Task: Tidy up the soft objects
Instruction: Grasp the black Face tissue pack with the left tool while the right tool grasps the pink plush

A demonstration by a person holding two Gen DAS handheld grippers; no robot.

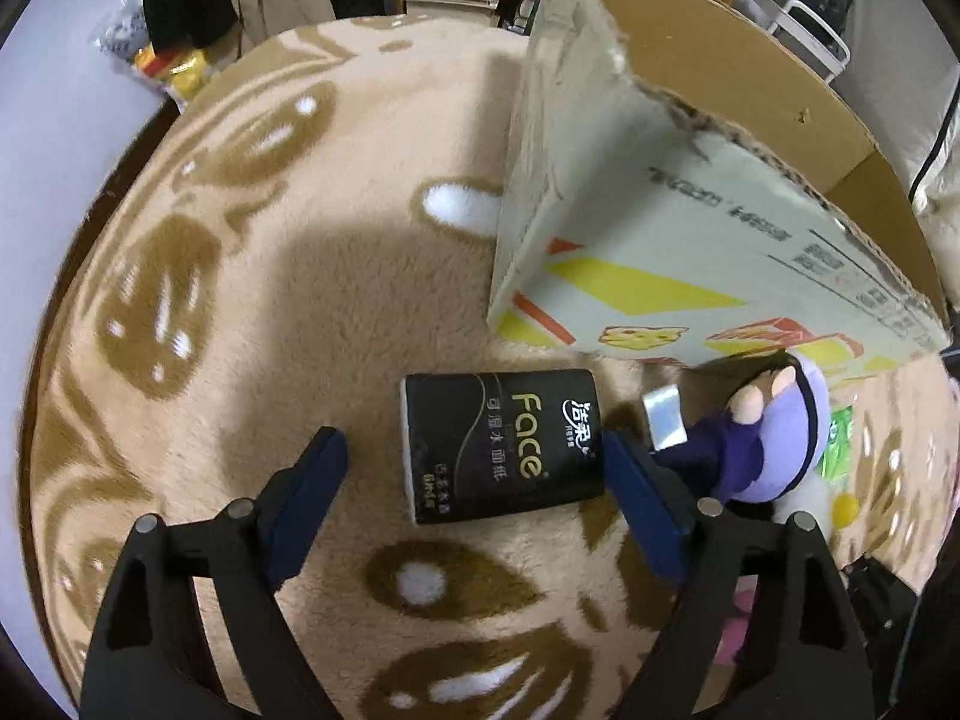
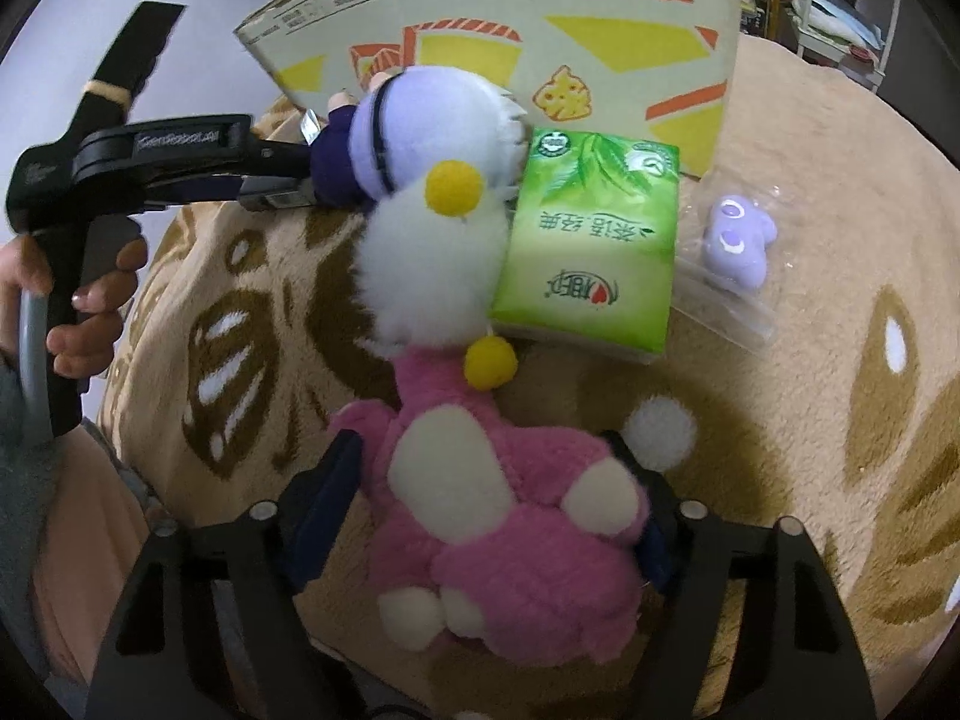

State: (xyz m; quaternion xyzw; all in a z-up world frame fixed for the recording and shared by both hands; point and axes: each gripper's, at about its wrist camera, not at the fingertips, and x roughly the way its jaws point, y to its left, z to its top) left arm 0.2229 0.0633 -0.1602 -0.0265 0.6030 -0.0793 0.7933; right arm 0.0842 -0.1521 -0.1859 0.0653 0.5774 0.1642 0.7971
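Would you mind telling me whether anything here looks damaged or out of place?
Yes: the cardboard box has a ragged, torn top edge with exposed corrugation. The soft items lie in a loose heap beside it, the white plush overlapping the green tissue pack and the pink plush.

The black tissue pack (image 1: 501, 445) carries the word "Face" in gold, with Chinese characters beside it. The green tissue pack (image 2: 591, 252) and the cardboard box (image 2: 540, 30) bear printed Chinese characters, upside down here.

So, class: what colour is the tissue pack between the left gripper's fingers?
Black, with gold lettering; the tissue pack shows best in the left wrist view.
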